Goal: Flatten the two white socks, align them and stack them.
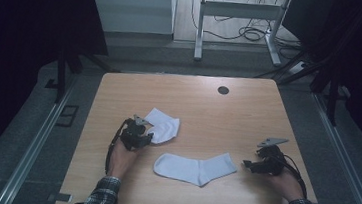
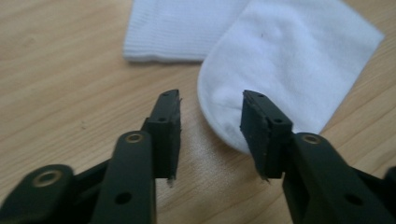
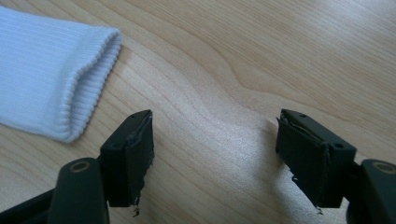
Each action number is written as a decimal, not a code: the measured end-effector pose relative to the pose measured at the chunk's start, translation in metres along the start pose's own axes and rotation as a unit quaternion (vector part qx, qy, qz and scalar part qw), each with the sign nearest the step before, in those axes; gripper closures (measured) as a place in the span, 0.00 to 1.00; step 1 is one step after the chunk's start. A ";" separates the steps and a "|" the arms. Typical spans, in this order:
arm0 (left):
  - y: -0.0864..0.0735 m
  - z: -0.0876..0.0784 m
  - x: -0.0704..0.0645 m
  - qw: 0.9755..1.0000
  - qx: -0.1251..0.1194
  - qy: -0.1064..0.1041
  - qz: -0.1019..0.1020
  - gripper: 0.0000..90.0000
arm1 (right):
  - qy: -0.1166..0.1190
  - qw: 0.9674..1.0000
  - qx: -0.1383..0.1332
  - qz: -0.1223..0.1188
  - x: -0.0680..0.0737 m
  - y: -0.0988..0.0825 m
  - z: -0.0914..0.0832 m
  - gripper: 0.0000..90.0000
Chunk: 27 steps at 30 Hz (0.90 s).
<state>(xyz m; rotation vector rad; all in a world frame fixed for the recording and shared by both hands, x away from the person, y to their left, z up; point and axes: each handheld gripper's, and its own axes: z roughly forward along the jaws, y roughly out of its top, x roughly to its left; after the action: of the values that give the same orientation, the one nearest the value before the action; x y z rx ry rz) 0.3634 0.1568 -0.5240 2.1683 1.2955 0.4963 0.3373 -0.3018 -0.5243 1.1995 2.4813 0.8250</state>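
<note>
On the table (image 1: pixel 248 108), two white socks (image 1: pixel 195 168) lie flat.

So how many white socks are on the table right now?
2. A folded sock lies by the left claw; a flat sock lies mid-table, its cuff toward the right claw.

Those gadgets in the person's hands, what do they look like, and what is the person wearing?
Each hand grips a black tool. The left gripper and right gripper both end in two flat black jaws with worn pads, carry a grey three-cornered plate on top and trail a black cable. The sleeves are plaid.
</note>
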 end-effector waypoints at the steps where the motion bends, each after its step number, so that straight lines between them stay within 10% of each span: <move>1: 0.000 0.002 -0.001 1.000 0.008 0.000 0.002 0.72 | 0.001 1.000 0.000 -0.001 0.000 0.000 0.000 0.30; 6: 0.007 0.000 -0.005 1.000 0.005 -0.004 0.004 0.97 | 0.001 1.000 0.001 -0.005 0.001 0.000 0.001 0.28; 16: 0.043 -0.026 -0.015 0.997 -0.065 -0.042 -0.009 0.98 | 0.005 1.000 0.003 -0.011 0.002 -0.001 0.001 0.24; 27: 0.090 -0.051 -0.041 0.993 -0.093 -0.065 0.026 0.98 | 0.007 1.000 0.004 -0.016 0.003 -0.001 0.001 0.23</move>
<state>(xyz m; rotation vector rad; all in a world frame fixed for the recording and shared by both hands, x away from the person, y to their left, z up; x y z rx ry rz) 0.3764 0.1004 -0.4284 2.0472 1.0800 0.4685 0.3350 -0.2997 -0.5258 1.1568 2.5108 0.8192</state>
